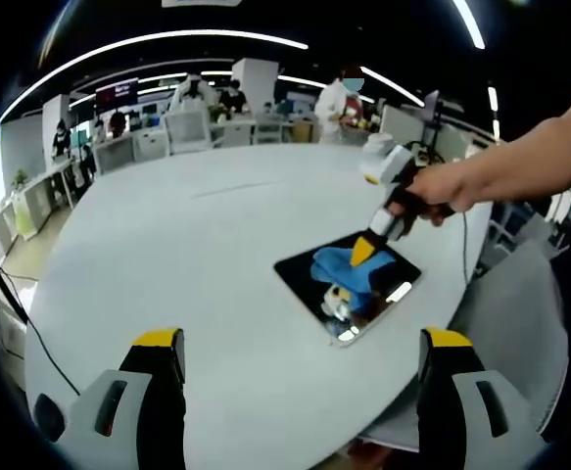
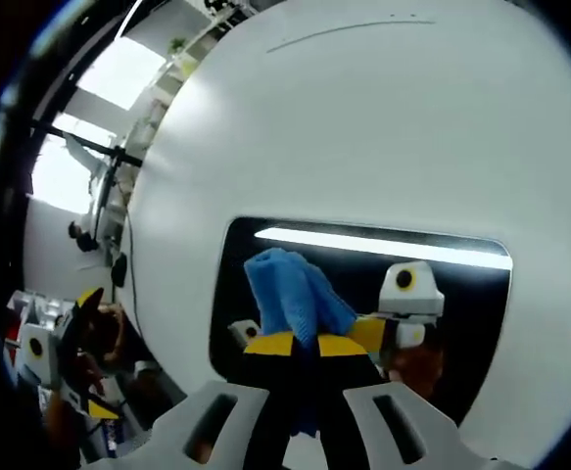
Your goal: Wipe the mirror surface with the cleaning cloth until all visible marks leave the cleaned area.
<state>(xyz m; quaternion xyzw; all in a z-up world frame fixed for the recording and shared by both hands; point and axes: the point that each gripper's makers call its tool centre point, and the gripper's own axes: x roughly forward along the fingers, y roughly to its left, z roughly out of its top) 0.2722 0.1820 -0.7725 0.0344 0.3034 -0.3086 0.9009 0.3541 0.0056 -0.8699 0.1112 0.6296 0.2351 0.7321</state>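
A rectangular mirror [image 1: 388, 294] lies flat on the white table [image 1: 197, 255], right of centre in the left gripper view. A blue cleaning cloth [image 1: 342, 266] rests on it, pressed down by my right gripper [image 1: 363, 253], which a hand holds from the right. In the right gripper view the mirror [image 2: 461, 284] is dark, reflecting a ceiling light and the gripper, and my right gripper [image 2: 305, 345] is shut on the blue cloth [image 2: 290, 289]. My left gripper [image 1: 300, 343] hangs open over bare table in front of the mirror, holding nothing.
The table's right edge runs just beyond the mirror, with a grey chair [image 1: 520, 313] below it. Desks, chairs and several people [image 1: 342, 98] stand at the far side of the room. A cable [image 1: 21, 313] trails off the table's left edge.
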